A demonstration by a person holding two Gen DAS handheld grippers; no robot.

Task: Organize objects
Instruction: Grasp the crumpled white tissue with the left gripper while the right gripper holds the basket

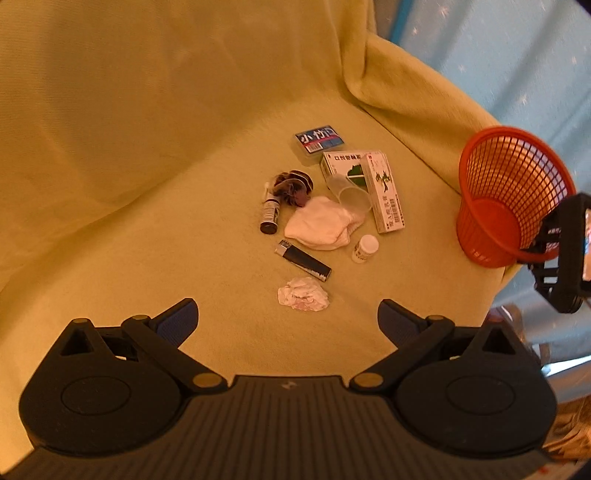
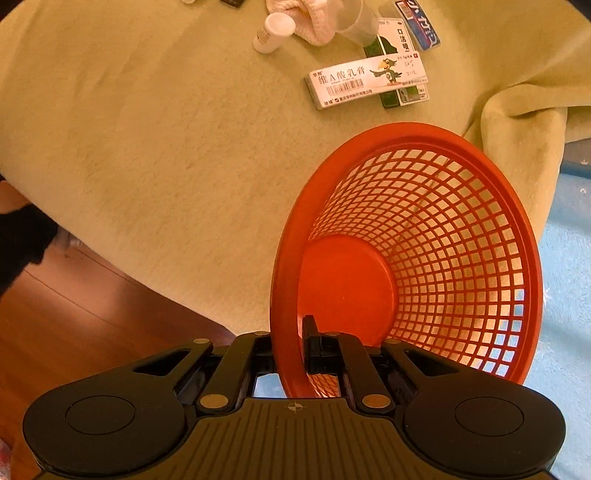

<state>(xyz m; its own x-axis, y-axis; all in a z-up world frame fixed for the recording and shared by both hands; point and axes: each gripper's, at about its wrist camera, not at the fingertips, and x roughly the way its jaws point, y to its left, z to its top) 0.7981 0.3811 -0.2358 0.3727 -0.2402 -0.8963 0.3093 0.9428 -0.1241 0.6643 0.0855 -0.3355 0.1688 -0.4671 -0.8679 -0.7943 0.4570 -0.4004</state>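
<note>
Small items lie clustered on a yellow-green cloth: a crumpled tissue point(image 1: 303, 294), a black lighter point(image 1: 303, 260), a white folded cloth point(image 1: 321, 222), a small white bottle point(image 1: 365, 249), a dark vial point(image 1: 269, 215), a clear cup point(image 1: 351, 195), medicine boxes point(image 1: 384, 192) and a blue card case point(image 1: 320, 144). My left gripper point(image 1: 287, 314) hangs open just short of the tissue, holding nothing. My right gripper point(image 2: 291, 338) is shut on the near rim of the tilted red mesh basket point(image 2: 424, 236), seen at the cloth's right edge in the left wrist view as the basket point(image 1: 509, 195).
The cloth point(image 1: 147, 147) rises into folds at the back and right. A wooden floor point(image 2: 74, 325) shows past its near edge, and a pale blue surface point(image 2: 569, 258) lies to the right. The white bottle point(image 2: 273, 33) and boxes point(image 2: 369, 81) lie beyond the basket.
</note>
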